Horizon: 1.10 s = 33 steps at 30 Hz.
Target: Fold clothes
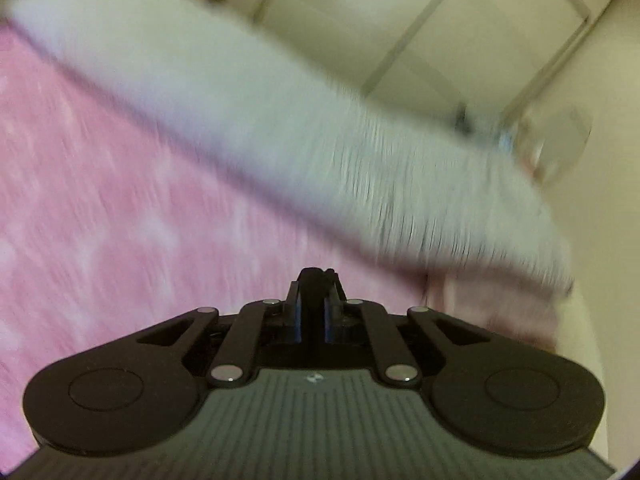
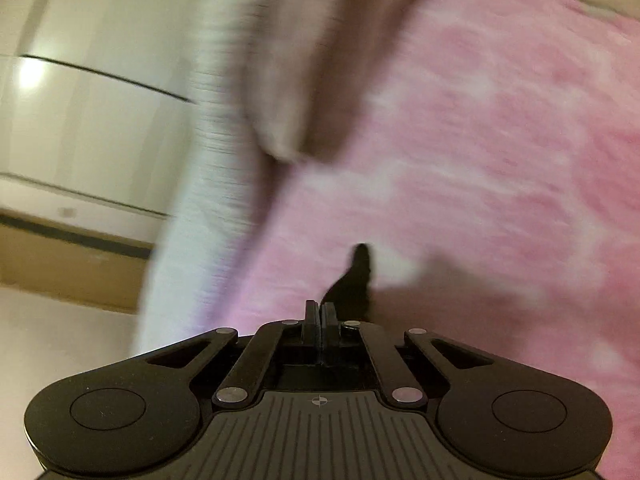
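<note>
Both views blurred. Left tool [image 1: 314, 276] closed tight on dark cloth. Right tool [image 2: 320, 308] closed too, dark cloth scrap [image 2: 354, 276] sticking fwd beyond its tips. Pink bed cover [image 1: 120, 200] below; white pillow [image 1: 280, 132], long axis running diagonally upper-left to lower-right.

Open pink bedspread [image 1: 120, 200] ahead of both tongs, bounded along its far side by a raised white ribbed fabric band [image 1: 320, 152], with a beige fold [image 2: 296, 80] lying beside that band in the right view
</note>
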Tool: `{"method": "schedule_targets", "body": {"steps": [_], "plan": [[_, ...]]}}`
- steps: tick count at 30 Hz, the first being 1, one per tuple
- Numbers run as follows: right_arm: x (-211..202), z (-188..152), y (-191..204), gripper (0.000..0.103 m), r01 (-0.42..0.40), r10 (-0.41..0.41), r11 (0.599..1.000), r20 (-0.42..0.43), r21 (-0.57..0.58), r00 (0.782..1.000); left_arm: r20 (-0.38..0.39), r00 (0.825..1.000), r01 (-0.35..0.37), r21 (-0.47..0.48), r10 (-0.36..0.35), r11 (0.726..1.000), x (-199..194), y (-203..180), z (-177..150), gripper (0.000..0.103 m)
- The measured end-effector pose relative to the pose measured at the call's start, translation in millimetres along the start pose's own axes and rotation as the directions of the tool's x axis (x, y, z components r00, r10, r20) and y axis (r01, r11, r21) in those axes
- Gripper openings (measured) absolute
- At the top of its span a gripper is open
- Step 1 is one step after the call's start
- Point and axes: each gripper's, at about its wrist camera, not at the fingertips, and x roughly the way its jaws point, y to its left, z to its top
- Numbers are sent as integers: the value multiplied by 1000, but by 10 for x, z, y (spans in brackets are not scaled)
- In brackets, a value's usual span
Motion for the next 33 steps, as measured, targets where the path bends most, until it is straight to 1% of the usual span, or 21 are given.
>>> {"method": "schedule_targets", "body": {"steps": [1, 2, 3, 4, 5, 6, 7, 8, 9, 10, 11, 13, 15, 17, 18, 19, 21, 25, 28, 29, 33], "plan": [[-97, -32, 182, 0, -64, 65, 998, 32, -26, 997, 67, 998, -9, 25, 7, 1000, -275, -24, 117, 7], [-223, -73, 386, 0, -139, 143, 988, 65, -60, 988, 132, 991, -25, 45, 19, 999, -564, -32, 212, 7], [-331, -121, 567, 0, -193, 200, 976, 70, -99, 977, 176, 984, -39, 50, 29, 998, -791, -10, 271, 7], [-408, -181, 714, 0, -216, 223, 966, 35, -140, 974, 205, 977, -62, 39, 52, 997, -977, 50, 300, 9], [-485, -241, 860, 0, -240, 243, 954, -1, -181, 970, 216, 971, -109, 23, 101, 994, -1105, 144, 302, 19], [-527, -307, 963, 0, -253, 248, 945, -48, -206, 967, 209, 963, -179, 18, 172, 984, -1165, 254, 295, 22], [-495, -388, 951, 0, -231, 215, 953, -104, -196, 971, 201, 938, -288, 4, 282, 958, -1205, 420, 263, 24], [-438, -480, 867, 1, -180, 156, 970, -145, -165, 977, 184, 915, -361, -18, 358, 932, -1214, 575, 236, 29], [-381, -572, 782, 4, -126, 99, 983, -187, -136, 977, 136, 906, -396, -53, 400, 917, -1215, 810, 202, 29], [-324, -664, 698, 12, -70, 43, 992, -231, -109, 972, 94, 907, -402, -98, 411, 910, -1216, 1000, 171, 30], [-265, -764, 593, 27, -13, -8, 997, -270, -77, 963, 63, 905, -409, -146, 421, 901, -1242, 1190, 128, 30], [-174, -957, 435, 41, 71, -79, 997, -303, -40, 950, 1, 900, -422, -240, 435, 874, -1299, 1573, 42, 30], [-96, -1126, 343, 42, 134, -138, 990, -327, -34, 935, -29, 889, -449, -250, 457, 858, -1346, 1804, -4, 30], [-5, -1225, 332, 42, 170, -177, 984, -346, -52, 921, -41, 878, -475, -217, 478, 853, -1399, 1988, 17, 31], [38, -1267, 343, 42, 184, -190, 982, -345, -51, 919, -51, 874, -483, -200, 483, 852, -1405, 2076, 41, 31], [66, -1299, 345, 42, 196, -199, 980, -342, -44, 918, -58, 875, -483, -192, 481, 854, -1455, 2177, 35, 31], [141, -1426, 361, 42, 216, -212, 976, -330, -27, 920, -74, 885, -465, -193, 459, 864, -1464, 2370, 57, 32], [477, -1701, 474, 42, 263, -263, 964, -282, -39, 923, -132, 910, -412, -172, 393, 895, -1253, 2885, 202, 34], [725, -1971, 542, 42, 324, -321, 946, -243, -26, 915, -201, 919, -371, -140, 340, 918, -950, 3239, 368, 34], [807, -2041, 558, 42, 334, -328, 942, -235, -14, 915, -223, 920, -353, -119, 322, 928, -827, 3344, 439, 34], [1136, -2323, 622, 42, 372, -358, 928, -200, 36, 912, -298, 903, -328, -11, 310, 945, -362, 3624, 731, 34]]}}
